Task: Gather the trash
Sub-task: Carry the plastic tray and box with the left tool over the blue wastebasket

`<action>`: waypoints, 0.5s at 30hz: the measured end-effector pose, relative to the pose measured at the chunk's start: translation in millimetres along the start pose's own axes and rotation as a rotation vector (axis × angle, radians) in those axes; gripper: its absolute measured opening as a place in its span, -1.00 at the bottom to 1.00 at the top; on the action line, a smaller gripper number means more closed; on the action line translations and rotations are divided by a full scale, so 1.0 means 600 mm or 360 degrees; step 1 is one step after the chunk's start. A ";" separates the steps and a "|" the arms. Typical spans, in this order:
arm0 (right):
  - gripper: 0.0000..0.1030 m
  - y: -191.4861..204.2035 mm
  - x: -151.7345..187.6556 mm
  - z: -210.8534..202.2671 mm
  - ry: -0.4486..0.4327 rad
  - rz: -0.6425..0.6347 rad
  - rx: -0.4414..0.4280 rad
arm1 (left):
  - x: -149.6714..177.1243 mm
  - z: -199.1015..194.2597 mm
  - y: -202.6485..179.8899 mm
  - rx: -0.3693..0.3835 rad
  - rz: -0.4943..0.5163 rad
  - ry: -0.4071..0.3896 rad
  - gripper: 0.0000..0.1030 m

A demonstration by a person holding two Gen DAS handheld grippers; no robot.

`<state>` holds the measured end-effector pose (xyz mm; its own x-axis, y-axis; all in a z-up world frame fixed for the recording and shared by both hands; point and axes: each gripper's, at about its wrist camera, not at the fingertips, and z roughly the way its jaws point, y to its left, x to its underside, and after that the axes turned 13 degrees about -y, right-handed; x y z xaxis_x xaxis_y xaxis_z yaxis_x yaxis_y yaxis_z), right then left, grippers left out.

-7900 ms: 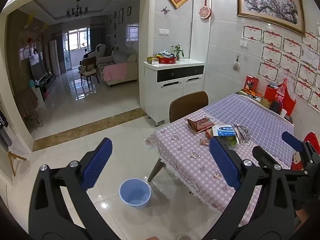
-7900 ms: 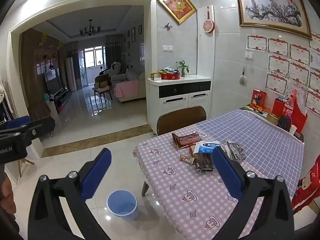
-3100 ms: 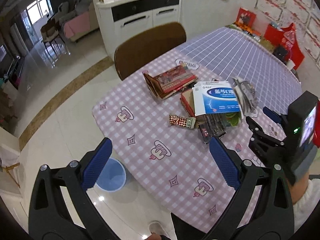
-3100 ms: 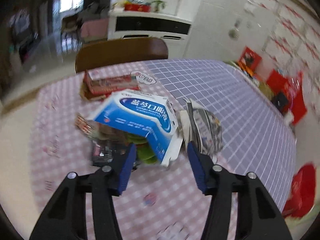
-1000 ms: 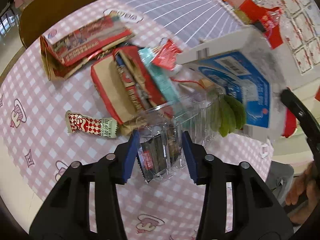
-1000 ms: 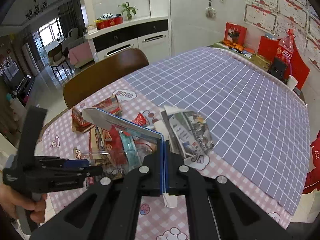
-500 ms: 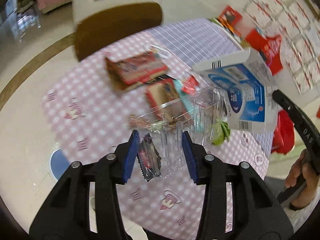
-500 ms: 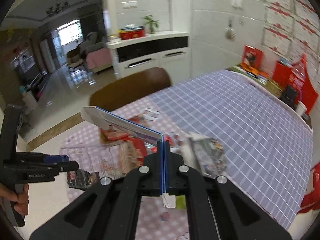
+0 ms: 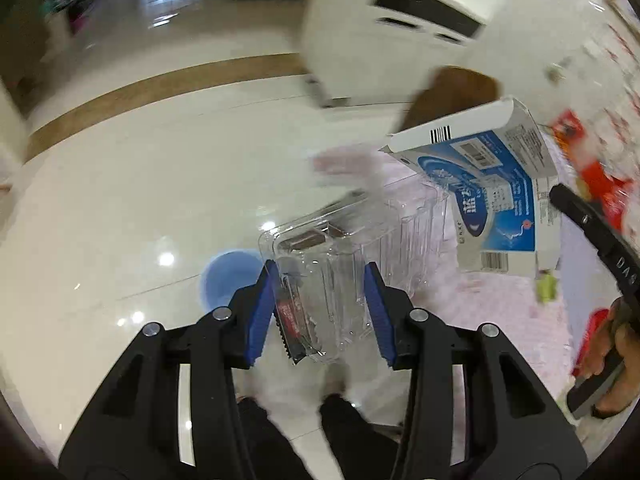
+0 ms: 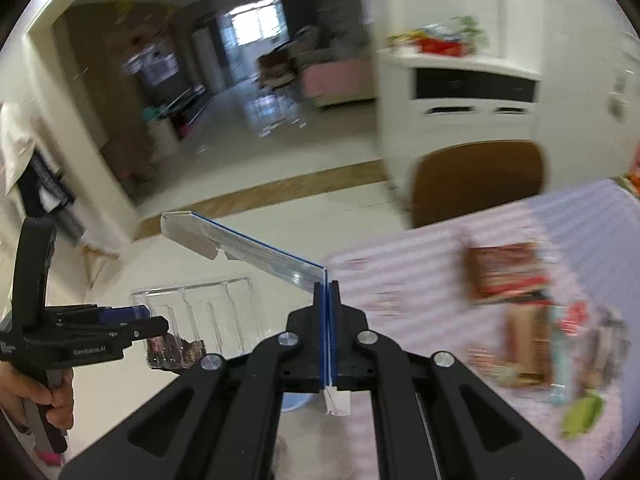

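Two pieces were mid-carry over the floor; the left gripper (image 9: 320, 312) clamped a clear plastic tray (image 9: 352, 264), the right gripper (image 10: 327, 320) pinched a flattened blue-and-white box (image 10: 248, 246); next, likely release over the blue bin (image 9: 224, 280).

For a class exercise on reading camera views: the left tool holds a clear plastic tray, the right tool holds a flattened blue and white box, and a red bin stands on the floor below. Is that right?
One detail is wrong: the bin is blue, not red, as the left wrist view shows. The rest holds: the left tool grips the clear tray, and the right tool is shut on the blue and white box.
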<state>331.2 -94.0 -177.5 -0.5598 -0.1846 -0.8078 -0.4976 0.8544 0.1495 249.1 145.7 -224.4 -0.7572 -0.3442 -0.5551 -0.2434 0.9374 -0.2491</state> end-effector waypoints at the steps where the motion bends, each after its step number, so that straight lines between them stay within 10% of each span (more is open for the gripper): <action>1: -0.96 0.025 0.007 0.022 0.0024 -0.0012 -0.0023 | 0.009 0.006 0.038 -0.0048 -0.0028 0.0021 -0.17; 15: -0.96 0.214 0.326 0.507 0.0658 0.0036 -0.0008 | 0.182 0.315 0.361 -0.0289 -0.0292 0.0313 -0.17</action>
<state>359.3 127.1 -489.6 -0.7892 -0.3459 -0.5075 -0.4845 0.8585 0.1683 228.2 301.0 -488.9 -0.7892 -0.5077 -0.3455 -0.4773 0.8611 -0.1752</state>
